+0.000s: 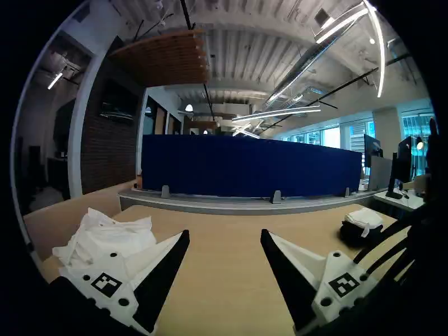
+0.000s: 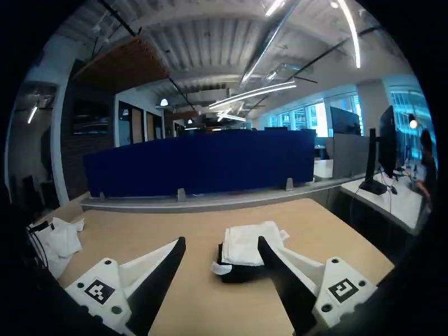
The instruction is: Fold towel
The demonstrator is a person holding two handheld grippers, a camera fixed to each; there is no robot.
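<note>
On the table point(image 1: 224, 291), crumpled towels point(image 1: 106, 238) are lying left, a folded stack point(image 2: 246, 246) sitting right; left gripper point(image 1: 224, 232) and right gripper point(image 2: 221, 239) are hovering, jaws apart and empty, seemingly partway through.

Light pours down from long ceiling strips point(image 1: 280, 113), and one curved strip point(image 1: 379, 50) burns out to pure white glare in the left gripper view. Daylight glows blue through the windows point(image 2: 409, 112) at the right, washed out too. The table point(image 1: 224, 241) is evenly lit, its shadows soft and faint. The white towel pile point(image 1: 106, 238) reads bright but keeps its folds. The brick wall point(image 1: 106, 151) sits dim. Focus is crisp mid-frame — straight lines bow hard toward the rim, where everything darkens and smears.
</note>
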